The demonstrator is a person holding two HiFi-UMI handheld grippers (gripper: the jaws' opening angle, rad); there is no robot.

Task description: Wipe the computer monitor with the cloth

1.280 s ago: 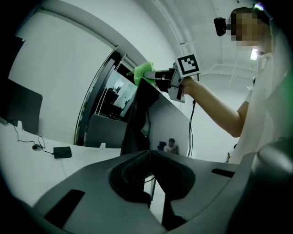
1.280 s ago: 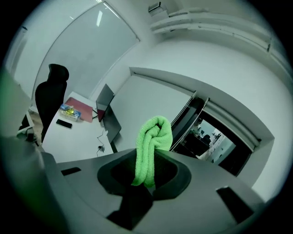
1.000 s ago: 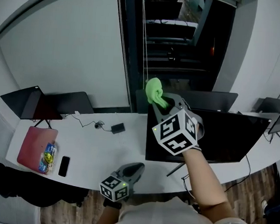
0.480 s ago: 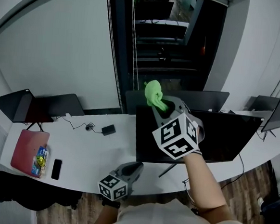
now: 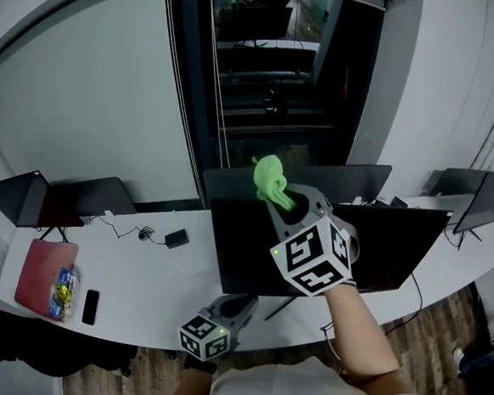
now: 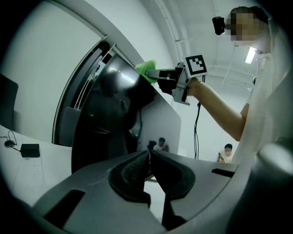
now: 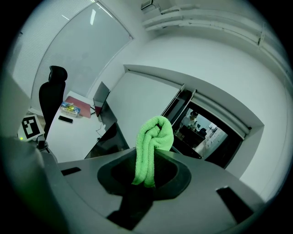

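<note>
A wide black monitor [image 5: 252, 244] stands on the white desk [image 5: 138, 278], its screen dark. My right gripper [image 5: 277, 193] is raised over the monitor's upper edge and is shut on a bright green cloth [image 5: 268, 177]. The cloth [image 7: 153, 146] sticks up folded between the jaws in the right gripper view. My left gripper [image 5: 237, 304] sits low at the desk's near edge, shut with nothing in it; in the left gripper view its jaws meet. That view also shows the monitor [image 6: 114, 119] and the green cloth [image 6: 146, 71] at its top edge.
A pink folder [image 5: 41, 274] with a snack pack [image 5: 64, 287] and a phone [image 5: 91, 306] lie at the desk's left. A laptop [image 5: 34, 199], a small black adapter [image 5: 176, 238] with cable, and further monitors [image 5: 477, 195] sit along the desk. Dark glass doors [image 5: 265, 74] stand behind.
The view has swung right, so the desk things slid left. The right gripper with the cloth stays at the monitor's top edge. The left gripper remains low and shut.
</note>
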